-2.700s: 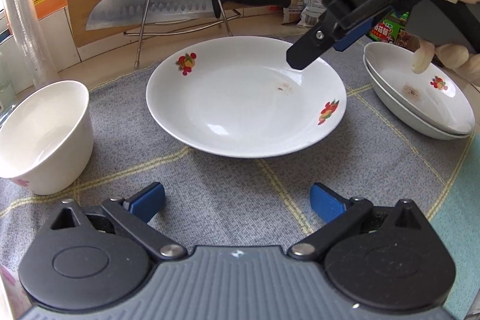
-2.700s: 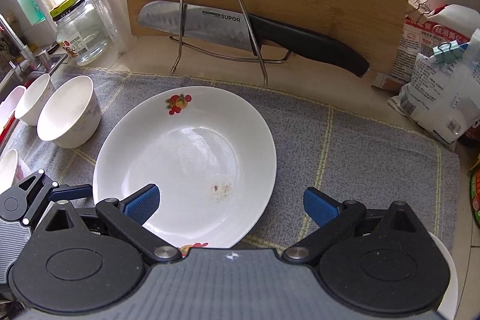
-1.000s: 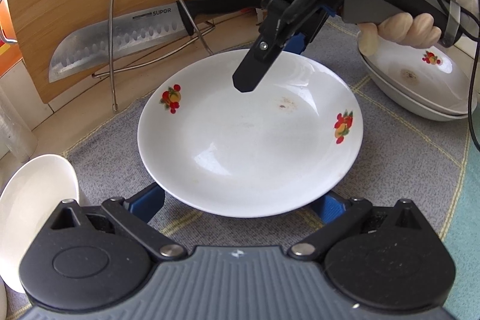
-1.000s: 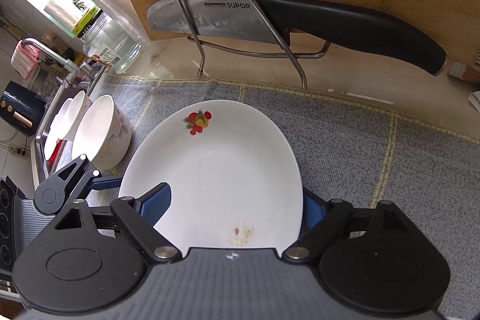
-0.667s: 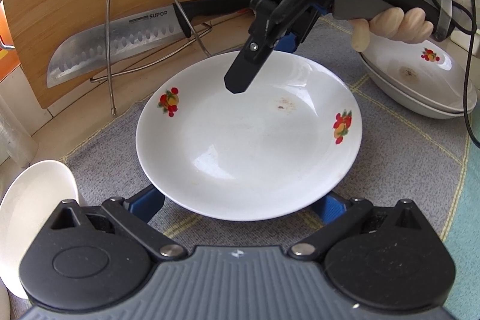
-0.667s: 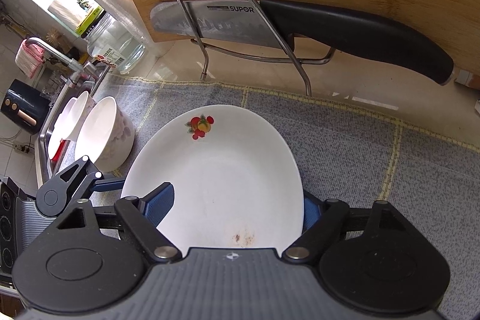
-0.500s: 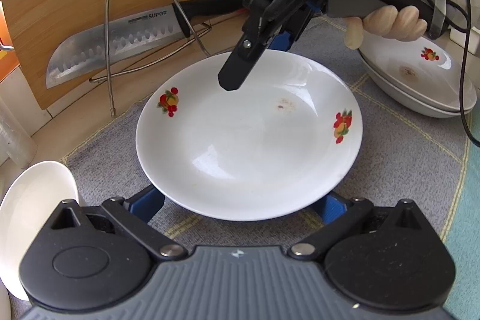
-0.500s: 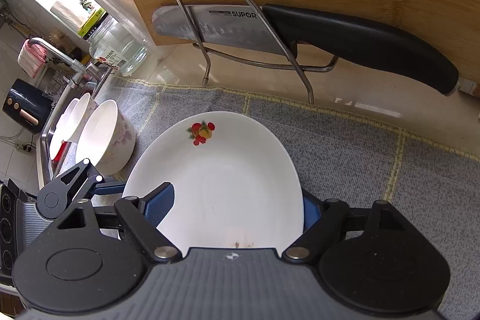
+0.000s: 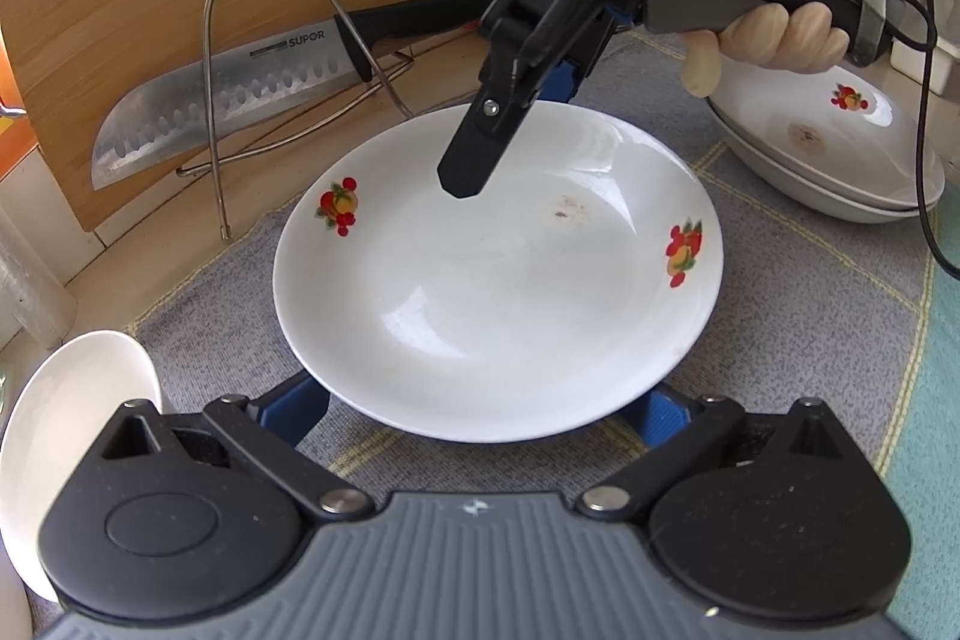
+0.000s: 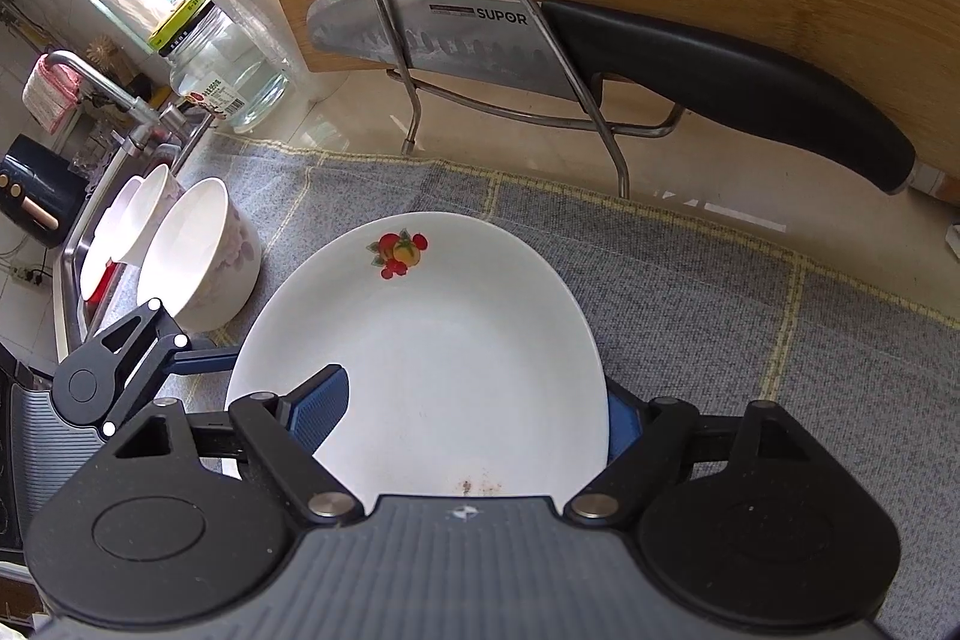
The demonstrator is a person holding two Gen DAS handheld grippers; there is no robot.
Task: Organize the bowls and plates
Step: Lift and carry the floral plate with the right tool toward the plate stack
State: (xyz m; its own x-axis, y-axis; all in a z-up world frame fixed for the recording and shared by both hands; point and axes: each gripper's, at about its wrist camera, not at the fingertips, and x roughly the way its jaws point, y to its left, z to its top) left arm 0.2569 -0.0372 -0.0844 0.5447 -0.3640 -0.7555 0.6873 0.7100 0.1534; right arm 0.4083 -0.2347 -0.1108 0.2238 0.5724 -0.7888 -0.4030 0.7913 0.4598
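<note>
The left gripper point(image 9: 480, 409) is wide open around the plate's point(image 9: 498, 280) near edge, mid-mat point(image 9: 810, 316). The right gripper point(image 10: 474, 418), also wide, straddles its far edge. Next it probably must pinch, lift, and carry it to the stacked plates point(image 9: 840, 160) at the mat's right edge.

A white plate point(image 9: 498, 292) with red fruit prints and a small brown smear lies level mid-counter. Two like plates point(image 9: 840, 154) sit stacked toward the right edge. White bowls point(image 10: 198, 256) stand upright near the left edge, beside the sink.
</note>
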